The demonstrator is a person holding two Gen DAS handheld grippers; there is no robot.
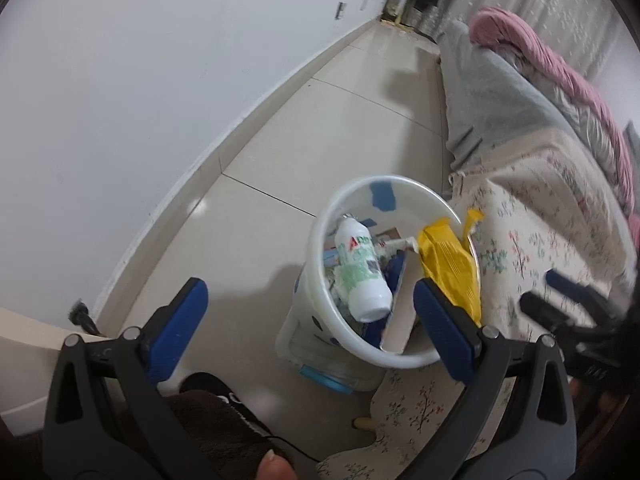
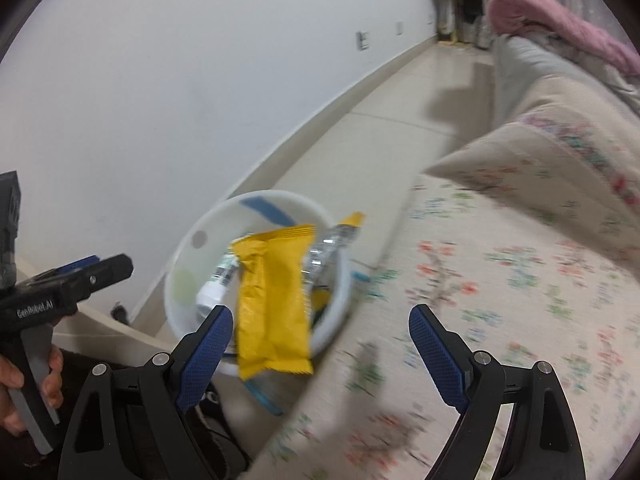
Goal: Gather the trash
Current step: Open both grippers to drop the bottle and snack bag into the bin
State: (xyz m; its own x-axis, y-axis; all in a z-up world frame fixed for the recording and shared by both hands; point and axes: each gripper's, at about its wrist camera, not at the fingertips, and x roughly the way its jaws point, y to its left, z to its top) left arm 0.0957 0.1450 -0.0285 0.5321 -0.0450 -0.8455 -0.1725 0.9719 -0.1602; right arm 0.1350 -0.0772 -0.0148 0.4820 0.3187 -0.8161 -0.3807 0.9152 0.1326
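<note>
Bedside cleanup: yellow wrapper (image 2: 272, 300) lies across rim of white bin (image 1: 316, 240), half in, not settled among white bottle (image 1: 360, 272) and scraps. My right gripper (image 2: 320, 344) hangs spread and empty over bin edge by floral bedspread (image 2: 520, 280); my read, wrapper let go there to drop in. My left gripper (image 1: 312, 316) likewise wide apart, grasping nothing (bin framed between jaws). Bin bottom buried under scraps; right view smeared, label unreadable.

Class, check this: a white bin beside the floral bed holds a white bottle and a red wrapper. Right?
Not quite. The wrapper is yellow, not red, as the right wrist view shows. The white bin beside the floral bed does hold a white bottle.
</note>
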